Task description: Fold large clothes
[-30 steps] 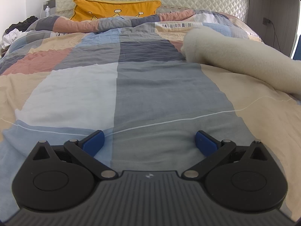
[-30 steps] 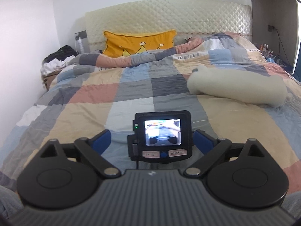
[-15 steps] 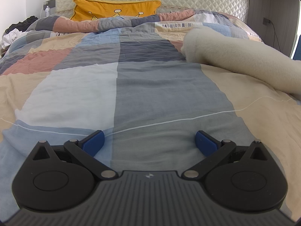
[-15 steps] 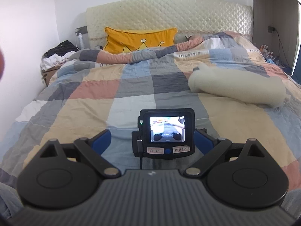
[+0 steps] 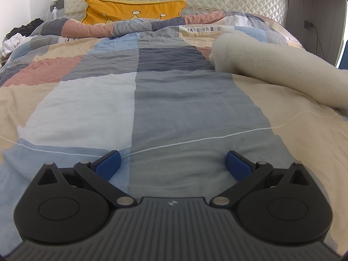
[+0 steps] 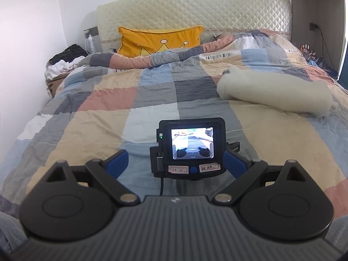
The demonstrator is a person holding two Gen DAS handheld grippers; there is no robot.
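The cream fleece garment [image 6: 276, 93] lies as a thick bundle at the right of the frame on the checked quilt [image 6: 104, 117]. Whether it is neatly folded or merely bunched up, I cannot tell, so this fits either a finished fold or one waiting to be laid out. The left gripper [image 5: 171, 163] at lower centre is spread wide, empty above the quilt. The right gripper [image 6: 174, 163] is likewise released, gripping nothing, the left tool's camera screen [image 6: 191, 146] between its fingers.
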